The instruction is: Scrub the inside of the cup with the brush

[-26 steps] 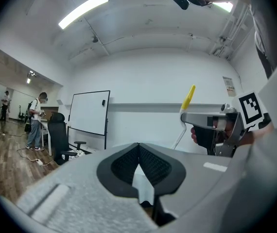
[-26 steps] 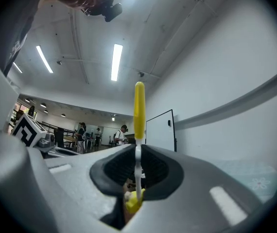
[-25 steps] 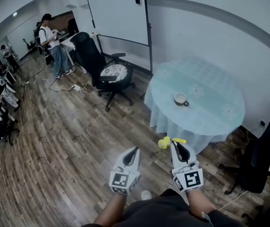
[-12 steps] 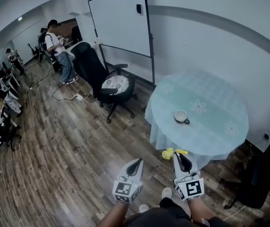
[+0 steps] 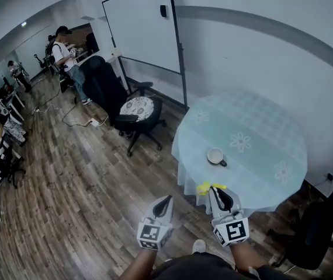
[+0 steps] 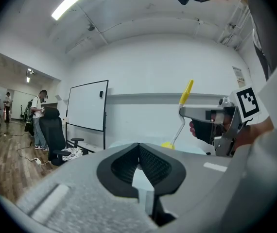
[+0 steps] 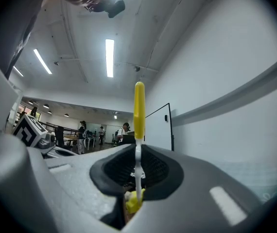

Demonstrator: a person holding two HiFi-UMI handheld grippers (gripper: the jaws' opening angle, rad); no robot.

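Note:
A white cup with a dark handle stands on the round table's pale blue flowered cloth, alone near its front. Low in the head view, short of the table's near edge, are both grippers. My right gripper is shut on a yellow brush, whose yellow head pokes out to the left of the jaws. In the right gripper view the brush's yellow handle rises straight up from between the pads. My left gripper is shut on nothing; its own view shows the brush held by the right gripper.
A black office chair with a patterned cushion stands left of the table, in front of a whiteboard. Another dark chair sits at the right. Wood floor spreads to the left, where people stand by desks.
The whole view has moved closer to the table: the cup and the table edge now lie nearer my grippers. Both grippers stay shut, the brush still in the right one.

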